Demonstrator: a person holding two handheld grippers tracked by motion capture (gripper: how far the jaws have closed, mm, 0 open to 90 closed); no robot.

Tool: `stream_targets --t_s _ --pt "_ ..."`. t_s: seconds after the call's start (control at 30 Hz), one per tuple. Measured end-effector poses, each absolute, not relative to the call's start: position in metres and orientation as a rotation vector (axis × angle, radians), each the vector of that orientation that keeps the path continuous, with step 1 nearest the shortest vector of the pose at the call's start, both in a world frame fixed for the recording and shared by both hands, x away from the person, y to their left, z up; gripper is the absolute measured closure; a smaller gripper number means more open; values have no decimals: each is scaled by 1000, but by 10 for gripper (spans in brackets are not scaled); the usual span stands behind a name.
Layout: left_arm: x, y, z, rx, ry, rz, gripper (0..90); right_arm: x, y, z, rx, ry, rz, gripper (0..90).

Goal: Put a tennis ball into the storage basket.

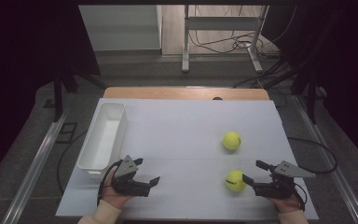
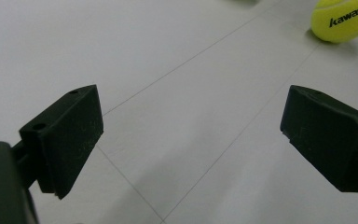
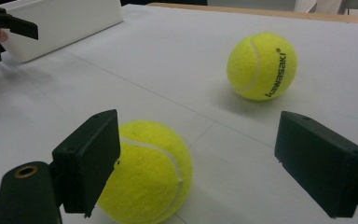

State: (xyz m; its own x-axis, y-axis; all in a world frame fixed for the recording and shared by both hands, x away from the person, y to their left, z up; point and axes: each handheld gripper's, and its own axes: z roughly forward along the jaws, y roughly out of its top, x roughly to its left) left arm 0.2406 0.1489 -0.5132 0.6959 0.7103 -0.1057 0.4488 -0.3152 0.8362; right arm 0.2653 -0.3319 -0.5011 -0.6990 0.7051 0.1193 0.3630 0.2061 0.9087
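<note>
Two yellow tennis balls lie on the white table top. The near ball (image 1: pixel 235 180) (image 3: pixel 149 172) sits just in front of my right gripper (image 1: pixel 252 171) (image 3: pixel 196 158), close to its left jaw. That gripper is open and grips nothing. The far ball (image 1: pixel 231 140) (image 3: pixel 261 65) rests a little beyond it; a ball (image 2: pixel 342 18) printed "kawasaki" also appears at the top right of the left gripper view. My left gripper (image 1: pixel 148 171) (image 2: pixel 191 135) is open over bare table at the front left, with nothing between its jaws. A white bin (image 1: pixel 103 137) (image 3: pixel 60 21) stands empty at the left.
The white table top (image 1: pixel 182 126) has a wooden strip along its far edge. Dark floor with cables and a metal frame lies beyond. In the right gripper view, the left gripper (image 3: pixel 4 28) appears far off beside the bin.
</note>
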Motion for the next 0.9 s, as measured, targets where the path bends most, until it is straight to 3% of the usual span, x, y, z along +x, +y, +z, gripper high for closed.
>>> stream_targets --t_s 0.9 --pt "261 99 -496 2007 804 263 63 271 -332 -502 999 2197 1517 158"
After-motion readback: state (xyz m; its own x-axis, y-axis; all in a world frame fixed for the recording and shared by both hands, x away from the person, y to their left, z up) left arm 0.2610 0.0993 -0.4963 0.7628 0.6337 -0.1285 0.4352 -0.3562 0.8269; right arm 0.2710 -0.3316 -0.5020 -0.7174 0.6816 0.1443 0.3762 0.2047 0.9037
